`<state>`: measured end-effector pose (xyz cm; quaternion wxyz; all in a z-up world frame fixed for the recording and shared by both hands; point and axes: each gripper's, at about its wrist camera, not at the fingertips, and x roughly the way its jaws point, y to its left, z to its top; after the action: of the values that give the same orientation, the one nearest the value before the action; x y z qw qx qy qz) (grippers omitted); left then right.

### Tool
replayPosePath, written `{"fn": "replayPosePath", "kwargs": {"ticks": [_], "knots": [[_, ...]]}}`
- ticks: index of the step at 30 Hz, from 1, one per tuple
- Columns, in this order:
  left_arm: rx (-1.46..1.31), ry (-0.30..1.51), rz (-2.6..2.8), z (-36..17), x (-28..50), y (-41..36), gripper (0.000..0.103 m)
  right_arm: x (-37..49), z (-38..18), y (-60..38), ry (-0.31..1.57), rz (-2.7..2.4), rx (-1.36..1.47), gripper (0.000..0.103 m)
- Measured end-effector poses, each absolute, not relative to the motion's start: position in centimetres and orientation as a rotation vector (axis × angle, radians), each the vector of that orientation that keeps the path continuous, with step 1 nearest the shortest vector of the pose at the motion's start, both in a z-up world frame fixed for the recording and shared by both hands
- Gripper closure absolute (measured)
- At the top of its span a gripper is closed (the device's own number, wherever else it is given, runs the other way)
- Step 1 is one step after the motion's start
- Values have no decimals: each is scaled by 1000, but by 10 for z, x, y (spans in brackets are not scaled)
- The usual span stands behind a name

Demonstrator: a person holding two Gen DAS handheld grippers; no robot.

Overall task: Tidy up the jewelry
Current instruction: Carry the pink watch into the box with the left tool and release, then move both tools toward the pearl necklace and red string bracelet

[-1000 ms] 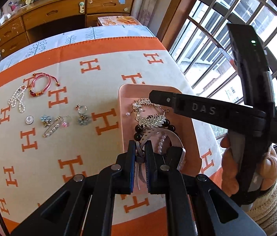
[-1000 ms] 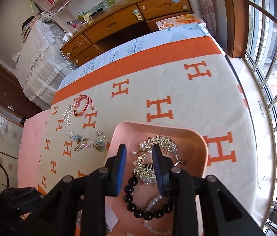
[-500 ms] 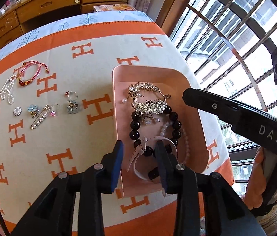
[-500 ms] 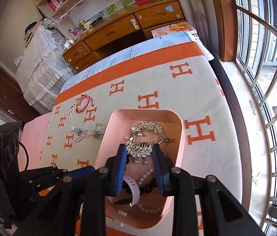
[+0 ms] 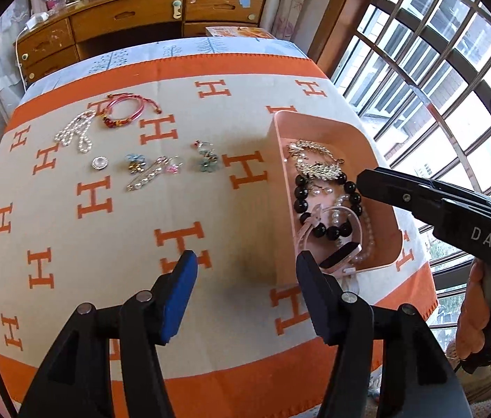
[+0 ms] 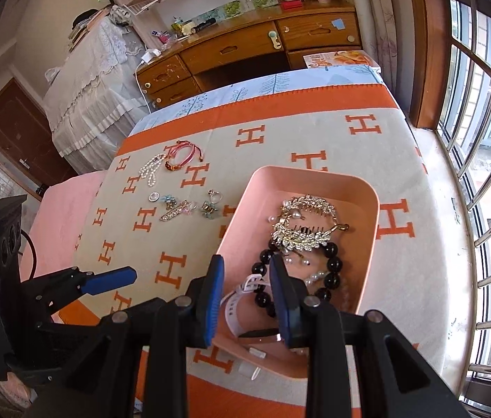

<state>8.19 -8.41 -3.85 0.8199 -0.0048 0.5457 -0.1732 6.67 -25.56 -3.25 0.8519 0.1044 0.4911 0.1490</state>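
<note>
My left gripper [image 5: 245, 268] jaws wide apart, empty; pink watch [image 5: 341, 259] lies in tray [image 5: 318, 123] beside right finger; right gripper [image 6: 247, 278] jaws apart above it.

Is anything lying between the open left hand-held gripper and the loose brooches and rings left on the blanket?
Nothing visible does. The left hand-held gripper hangs open over bare blanket; the long pin and flower pieces lie further ahead with only cloth between. The pink tray sits off to its right.

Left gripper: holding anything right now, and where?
Nothing. Left gripper is open and empty above the cloth; the watch lies in the pink tray.
</note>
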Motion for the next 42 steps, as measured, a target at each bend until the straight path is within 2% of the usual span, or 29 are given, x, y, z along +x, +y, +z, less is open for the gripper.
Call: {"fn": "replayPosePath", "kwargs": {"ticks": [15,30,35,42], "knots": [[-24,1122,-88,-11,82,55,46,71,-11,-207,1062,371,152,76],[82,1022,66,65,183,104,39,173,69,-138,1050,360,54,76],[58,1053,63,50,231,109,37,229,50,-115,1117,328,52,76],[53,1171,-27,-26,289,100,37,286,-33,-93,1292,323,79,76]]}}
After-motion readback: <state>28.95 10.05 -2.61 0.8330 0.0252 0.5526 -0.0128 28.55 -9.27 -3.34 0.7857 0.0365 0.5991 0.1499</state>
